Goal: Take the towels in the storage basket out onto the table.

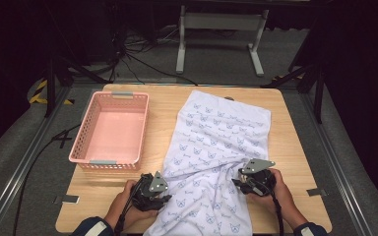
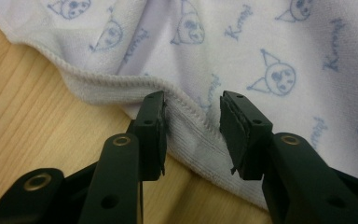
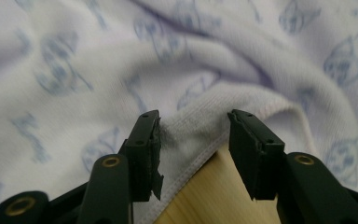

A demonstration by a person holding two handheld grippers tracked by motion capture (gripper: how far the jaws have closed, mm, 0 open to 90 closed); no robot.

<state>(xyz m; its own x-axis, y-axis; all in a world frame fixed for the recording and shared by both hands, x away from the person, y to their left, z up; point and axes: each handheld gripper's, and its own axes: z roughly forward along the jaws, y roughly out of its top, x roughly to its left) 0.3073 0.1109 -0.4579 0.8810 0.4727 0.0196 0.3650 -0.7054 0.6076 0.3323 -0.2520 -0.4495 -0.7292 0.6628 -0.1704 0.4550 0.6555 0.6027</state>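
Towel (image 1: 216, 147) lies on table (image 1: 295, 147), long axis running away from person, near end overhanging front edge. Pink basket (image 1: 112, 132) well apart at left. Left gripper (image 2: 192, 126): jaws spread, straddling left hem, pads not pressing. Right gripper (image 3: 193, 140): jaws spread around right hem fold, no pinch yet. Both grippers equally near; each hem lies directly ahead between jaws.

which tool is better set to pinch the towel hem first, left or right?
Left, probably. The left tool already straddles the flat towel hem on the table; the right tool faces a bunched, curling edge.
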